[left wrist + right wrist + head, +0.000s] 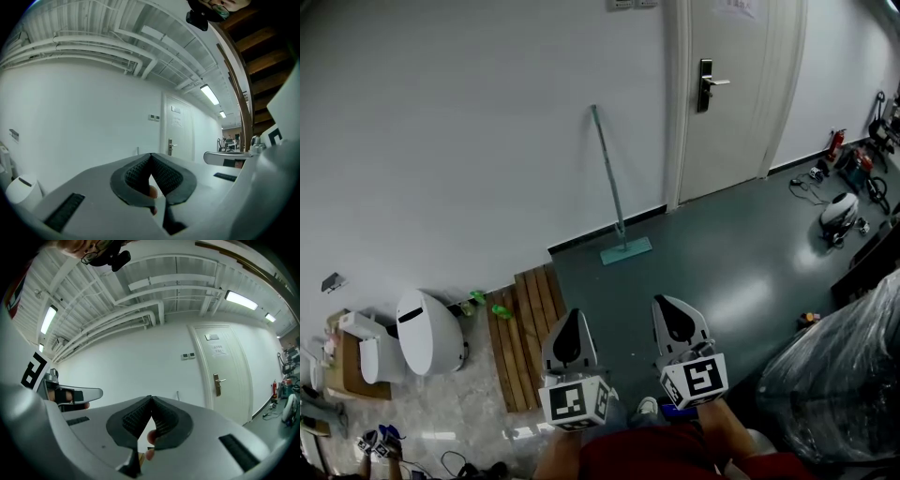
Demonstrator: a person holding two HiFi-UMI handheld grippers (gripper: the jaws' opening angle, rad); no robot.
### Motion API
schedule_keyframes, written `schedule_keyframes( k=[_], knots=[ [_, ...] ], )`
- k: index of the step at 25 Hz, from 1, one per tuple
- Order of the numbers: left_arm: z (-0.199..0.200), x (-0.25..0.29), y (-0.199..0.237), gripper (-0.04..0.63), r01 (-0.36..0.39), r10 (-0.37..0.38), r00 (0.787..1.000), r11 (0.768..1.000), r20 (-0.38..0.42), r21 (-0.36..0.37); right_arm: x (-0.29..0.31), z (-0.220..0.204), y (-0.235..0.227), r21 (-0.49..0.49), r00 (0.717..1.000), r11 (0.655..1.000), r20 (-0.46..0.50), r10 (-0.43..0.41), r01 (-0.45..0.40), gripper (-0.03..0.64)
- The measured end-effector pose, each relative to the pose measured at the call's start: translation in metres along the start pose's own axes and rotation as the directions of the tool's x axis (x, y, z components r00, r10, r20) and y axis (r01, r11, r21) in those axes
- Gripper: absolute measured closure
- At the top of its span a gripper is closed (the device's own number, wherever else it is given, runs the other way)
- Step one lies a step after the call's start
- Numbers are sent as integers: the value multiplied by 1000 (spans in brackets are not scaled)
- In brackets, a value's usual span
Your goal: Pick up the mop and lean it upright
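the left tongs and the right tongs are held level, side by side, each pair pressed shut with nothing between them. well beyond them the mop leans upright against the white wall, just left of the door, with its flat head on the dark floor. a wooden slat board lies further left of the door.

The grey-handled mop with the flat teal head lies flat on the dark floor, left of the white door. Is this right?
No. The head view shows the grey-handled mop leaning upright against the white wall, its flat teal head on the dark floor, left of the white door.
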State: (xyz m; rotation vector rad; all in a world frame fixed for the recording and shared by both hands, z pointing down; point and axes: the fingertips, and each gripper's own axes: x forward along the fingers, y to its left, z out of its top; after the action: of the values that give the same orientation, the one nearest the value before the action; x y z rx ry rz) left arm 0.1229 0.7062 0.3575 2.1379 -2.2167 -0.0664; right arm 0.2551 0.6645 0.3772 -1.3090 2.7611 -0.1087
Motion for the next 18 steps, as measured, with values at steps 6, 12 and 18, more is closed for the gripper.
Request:
schedule_keyframes(
  k=[6,12,18],
  knots=[
    [-4,16,-1,583,10,-10,1000,1000,2,-11,10,-2,-14,-12,1000,1000,-23,-7,7,600],
    [-13,49,0,583,36,-36,999,999,2,-27,37,-8,-33,-13,999,1000,-44,-29,28,600],
    [-15,94,17,583,45,-45,999,998,6,-38,84,-14,-47,-30,998,999,-57,-39,37,600]
  ],
)
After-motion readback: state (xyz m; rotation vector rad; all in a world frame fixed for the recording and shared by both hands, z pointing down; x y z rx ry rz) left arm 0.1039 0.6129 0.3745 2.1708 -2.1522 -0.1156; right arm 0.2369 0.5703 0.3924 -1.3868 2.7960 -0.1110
